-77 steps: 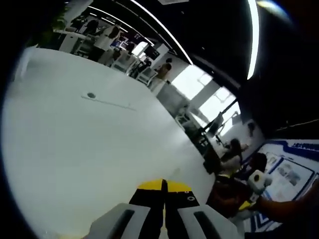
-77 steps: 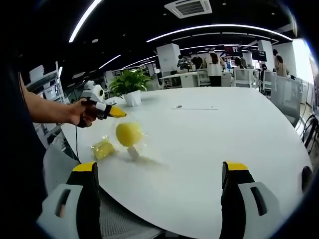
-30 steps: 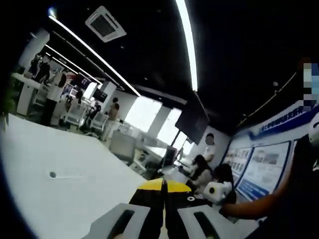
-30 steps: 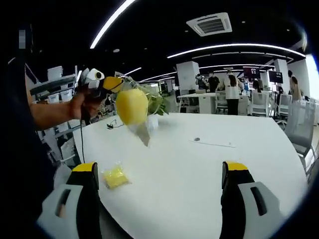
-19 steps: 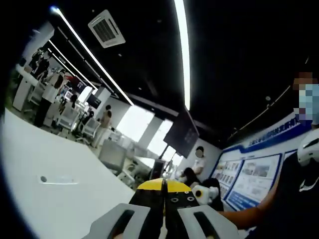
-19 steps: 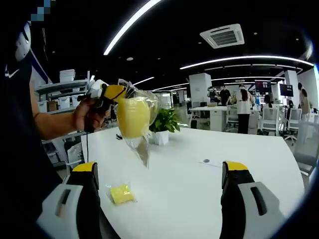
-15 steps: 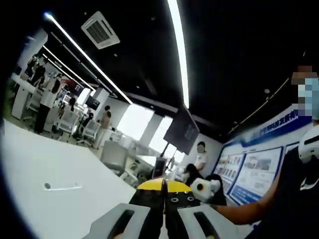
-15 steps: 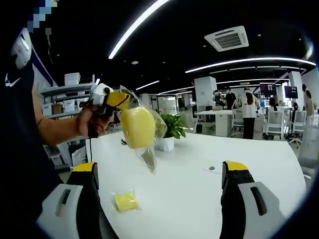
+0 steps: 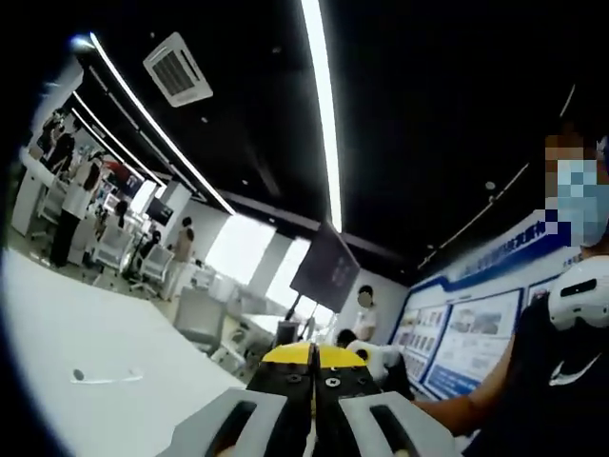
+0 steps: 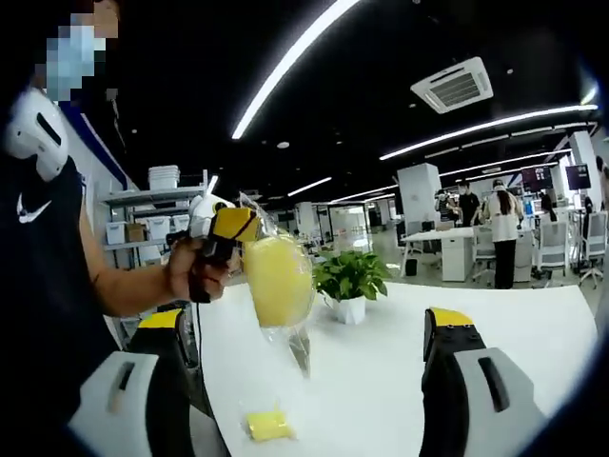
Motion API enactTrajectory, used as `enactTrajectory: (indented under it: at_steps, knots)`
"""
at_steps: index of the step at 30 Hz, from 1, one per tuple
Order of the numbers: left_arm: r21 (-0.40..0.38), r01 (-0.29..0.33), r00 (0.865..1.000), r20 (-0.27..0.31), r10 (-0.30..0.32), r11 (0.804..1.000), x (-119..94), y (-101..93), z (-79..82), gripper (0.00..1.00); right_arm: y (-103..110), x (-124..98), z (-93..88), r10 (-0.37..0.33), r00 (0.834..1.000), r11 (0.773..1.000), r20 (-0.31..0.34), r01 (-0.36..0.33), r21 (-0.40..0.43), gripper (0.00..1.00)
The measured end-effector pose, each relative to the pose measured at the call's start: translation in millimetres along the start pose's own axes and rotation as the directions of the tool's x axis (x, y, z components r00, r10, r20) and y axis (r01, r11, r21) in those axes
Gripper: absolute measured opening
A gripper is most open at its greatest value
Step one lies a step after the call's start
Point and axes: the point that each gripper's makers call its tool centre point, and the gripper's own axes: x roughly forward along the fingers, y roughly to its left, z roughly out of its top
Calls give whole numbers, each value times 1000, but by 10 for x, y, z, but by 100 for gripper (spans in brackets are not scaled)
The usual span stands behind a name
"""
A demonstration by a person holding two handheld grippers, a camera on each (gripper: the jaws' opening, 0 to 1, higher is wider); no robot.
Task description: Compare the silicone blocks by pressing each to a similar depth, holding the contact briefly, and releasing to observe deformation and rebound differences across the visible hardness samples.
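In the right gripper view, a person's hand holds my left gripper (image 10: 243,226) up at the left. It is shut on the top of a clear plastic bag, and a large yellow silicone block (image 10: 278,280) hangs in that bag above the white table (image 10: 400,381). A smaller yellow block (image 10: 268,426) in its own wrapper lies on the table below. My right gripper (image 10: 305,320) stands wide open, with nothing between its yellow-tipped jaws. In the left gripper view, my left gripper (image 9: 312,358) has its jaws pressed together and points up toward the ceiling.
A potted green plant (image 10: 350,278) stands on the table behind the hanging bag. Shelves with boxes (image 10: 143,224) line the left wall. Desks, chairs and people fill the office beyond the table's far edge (image 10: 514,286). A person's arm (image 9: 457,411) shows at the right.
The left gripper has raised the bagged yellow block from near the table to well above it. The small block stays on the table. Both cameras have tilted upward, and the right gripper stays open.
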Motion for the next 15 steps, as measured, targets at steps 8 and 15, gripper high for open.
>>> enactTrajectory:
  at_steps: [8, 15]
  knots:
    - [-16, 26, 999, 24, -26, 1000, -27, -190, 122, 0, 180, 224, 206, 75, 997, 997, 22, -74, -36, 96]
    - [-20, 31, 999, 25, -31, 999, -11, -261, 102, 0, 376, 384, 221, 152, 988, 986, 15, -150, -79, 84]
